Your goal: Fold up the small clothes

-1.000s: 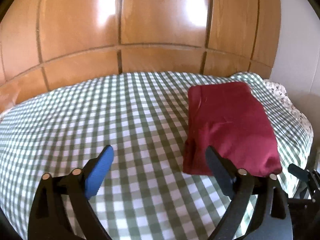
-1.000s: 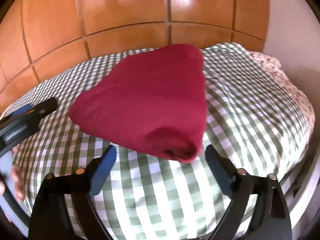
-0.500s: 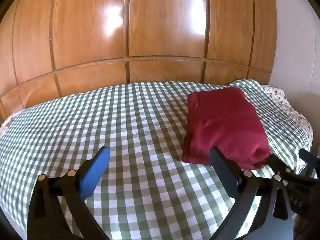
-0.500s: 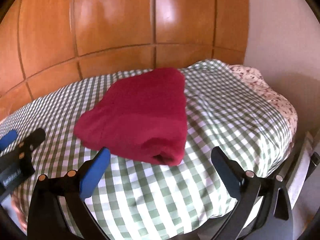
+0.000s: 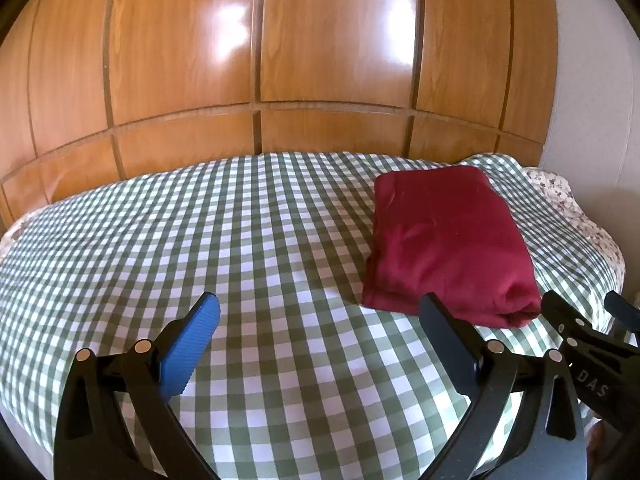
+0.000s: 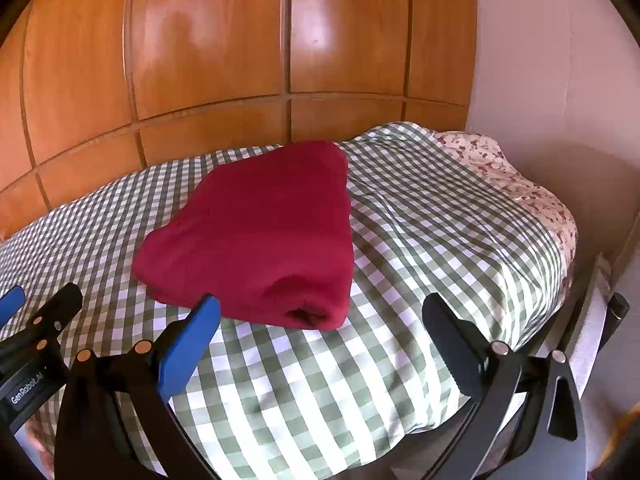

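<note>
A dark red garment (image 5: 444, 240) lies folded into a thick rectangle on the green checked bedcover (image 5: 240, 240), toward the bed's right side. My left gripper (image 5: 320, 316) hangs open over bare cover, to the left of and nearer than the garment. In the right wrist view the same red garment (image 6: 260, 232) lies just beyond my right gripper (image 6: 320, 316), which stands wide open and holds nothing. Each gripper's fingers also show at the edge of the other's view.
A glossy wooden panelled wall (image 5: 320, 60) runs behind the bed. A floral sheet (image 6: 532, 196) shows at the bed's right corner, next to a pale wall (image 6: 560, 80). The bed's front and right edges fall away near my right gripper.
Both grippers have drawn back from the folded garment and tilted up, so more of the wall shows. The garment has stayed where it lay.
</note>
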